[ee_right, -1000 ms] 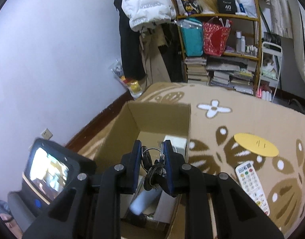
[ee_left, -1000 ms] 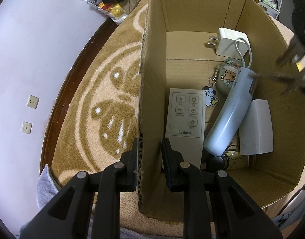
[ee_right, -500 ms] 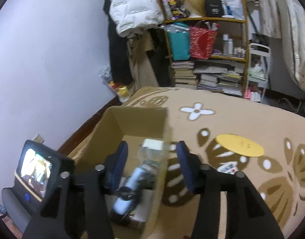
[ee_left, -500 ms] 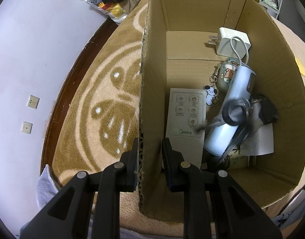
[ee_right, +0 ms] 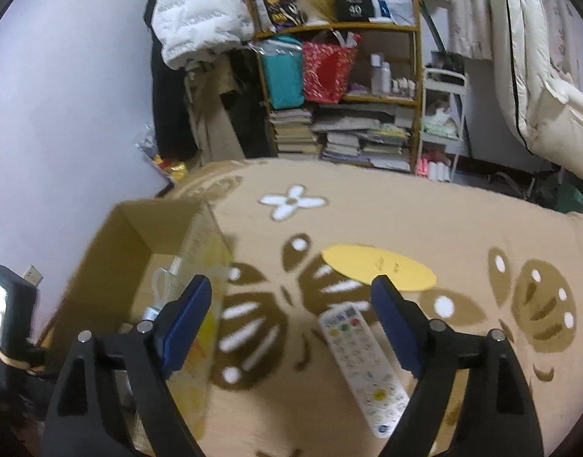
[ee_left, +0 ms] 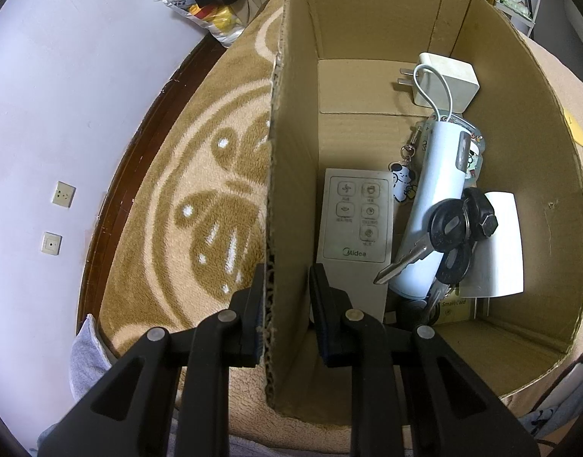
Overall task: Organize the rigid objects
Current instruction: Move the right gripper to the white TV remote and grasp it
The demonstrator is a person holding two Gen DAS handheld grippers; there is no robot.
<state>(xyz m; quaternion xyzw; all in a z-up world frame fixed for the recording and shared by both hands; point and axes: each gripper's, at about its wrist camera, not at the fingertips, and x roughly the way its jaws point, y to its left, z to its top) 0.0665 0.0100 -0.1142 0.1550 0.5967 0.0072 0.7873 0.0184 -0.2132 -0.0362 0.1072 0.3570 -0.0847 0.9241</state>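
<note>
Black-headed bunch of keys (ee_left: 457, 224) lying atop pale blue cylinder (ee_left: 432, 205) inside open brown cardboard box (ee_left: 367, 19), beside white Midea remote (ee_left: 354, 224) and white charger (ee_left: 446, 80). Left gripper (ee_left: 284, 297) clamped on box wall; right gripper (ee_right: 291, 301) empty, jaws just spread wide, above white remote (ee_right: 364, 365) on tan rug (ee_right: 425, 213)
</note>
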